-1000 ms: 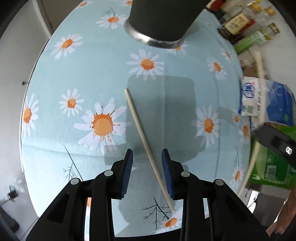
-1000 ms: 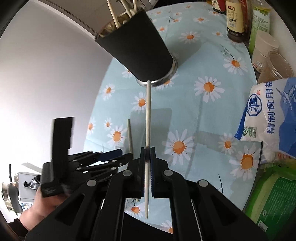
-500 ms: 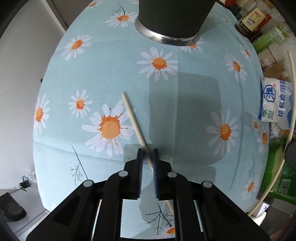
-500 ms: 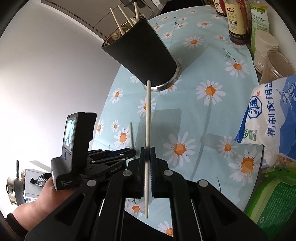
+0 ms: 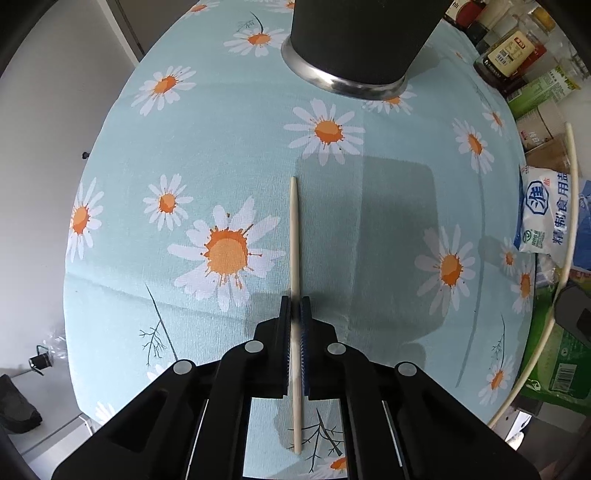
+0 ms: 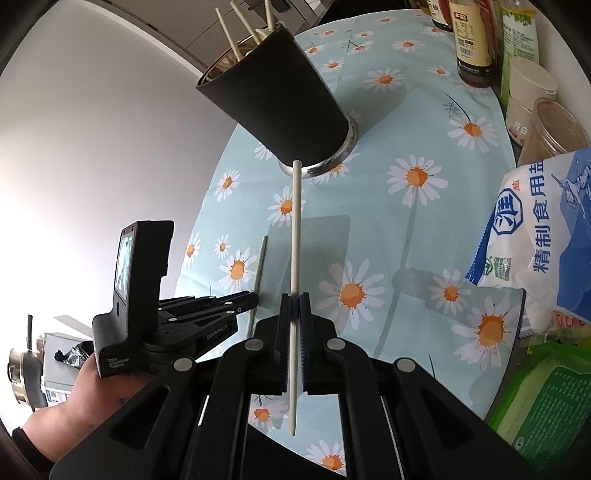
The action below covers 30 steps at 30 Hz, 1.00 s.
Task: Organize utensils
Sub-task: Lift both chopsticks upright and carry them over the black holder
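The left gripper (image 5: 295,306) points down at the daisy tablecloth (image 5: 207,129), its jaws having just closed onto a pale chopstick (image 5: 294,236) that lies flat on the cloth, pinched partway along its length. The right gripper (image 6: 294,301) is clamped on a second chopstick (image 6: 296,221), held in the air and pointing towards the black utensil cup (image 6: 284,99). That cup stands on a metal base just beyond both tools, with several pale sticks (image 6: 240,29) poking out of its top. A salt bag (image 6: 535,229), bottles (image 6: 472,37) and jars (image 6: 550,125) crowd the table's right edge.
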Tool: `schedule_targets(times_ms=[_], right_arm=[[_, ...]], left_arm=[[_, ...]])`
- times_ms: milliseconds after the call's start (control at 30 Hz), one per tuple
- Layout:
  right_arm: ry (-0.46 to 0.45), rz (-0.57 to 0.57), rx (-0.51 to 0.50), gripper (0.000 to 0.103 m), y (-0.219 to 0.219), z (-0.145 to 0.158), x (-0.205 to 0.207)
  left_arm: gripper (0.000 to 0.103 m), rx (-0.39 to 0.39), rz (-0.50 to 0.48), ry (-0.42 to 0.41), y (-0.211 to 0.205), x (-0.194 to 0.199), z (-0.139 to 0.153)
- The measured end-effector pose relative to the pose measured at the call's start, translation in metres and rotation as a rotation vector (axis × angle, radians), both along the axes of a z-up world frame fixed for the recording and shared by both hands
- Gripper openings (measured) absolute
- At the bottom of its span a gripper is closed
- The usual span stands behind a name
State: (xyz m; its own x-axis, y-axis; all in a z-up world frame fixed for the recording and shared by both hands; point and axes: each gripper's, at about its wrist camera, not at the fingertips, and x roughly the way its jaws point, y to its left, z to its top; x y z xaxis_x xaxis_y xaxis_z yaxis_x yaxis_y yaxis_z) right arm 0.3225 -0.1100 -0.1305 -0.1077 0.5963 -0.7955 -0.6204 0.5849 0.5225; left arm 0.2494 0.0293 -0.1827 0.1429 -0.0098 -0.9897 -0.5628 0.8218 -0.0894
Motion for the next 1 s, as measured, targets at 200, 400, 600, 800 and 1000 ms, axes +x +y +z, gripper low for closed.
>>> schedule_targets(times_ms=[200, 400, 600, 800, 1000], right_arm=[[-0.019, -0.026, -0.014, 0.005, 0.003, 0.001, -0.009], [-0.054, -0.059, -0.04, 0.005, 0.01, 0.003, -0.023], [-0.077, -0.086, -0.07, 0.005, 0.024, 0.003, -0.037], [-0.088, -0.118, -0.082, 0.005, 0.036, 0.007, -0.043], [-0.102, -0.144, -0.062, 0.006, 0.05, 0.017, -0.043]], left_arm=[[0.003, -0.017, -0.031, -0.048, 0.008, -0.017, 0.004], [0.003, -0.027, -0.081, -0.118, 0.018, -0.04, 0.021], [0.003, 0.009, -0.151, -0.206, 0.03, -0.055, 0.057], [0.003, -0.003, -0.196, -0.309, 0.038, -0.058, 0.091], [0.003, -0.012, -0.231, -0.386, 0.052, -0.048, 0.111]])
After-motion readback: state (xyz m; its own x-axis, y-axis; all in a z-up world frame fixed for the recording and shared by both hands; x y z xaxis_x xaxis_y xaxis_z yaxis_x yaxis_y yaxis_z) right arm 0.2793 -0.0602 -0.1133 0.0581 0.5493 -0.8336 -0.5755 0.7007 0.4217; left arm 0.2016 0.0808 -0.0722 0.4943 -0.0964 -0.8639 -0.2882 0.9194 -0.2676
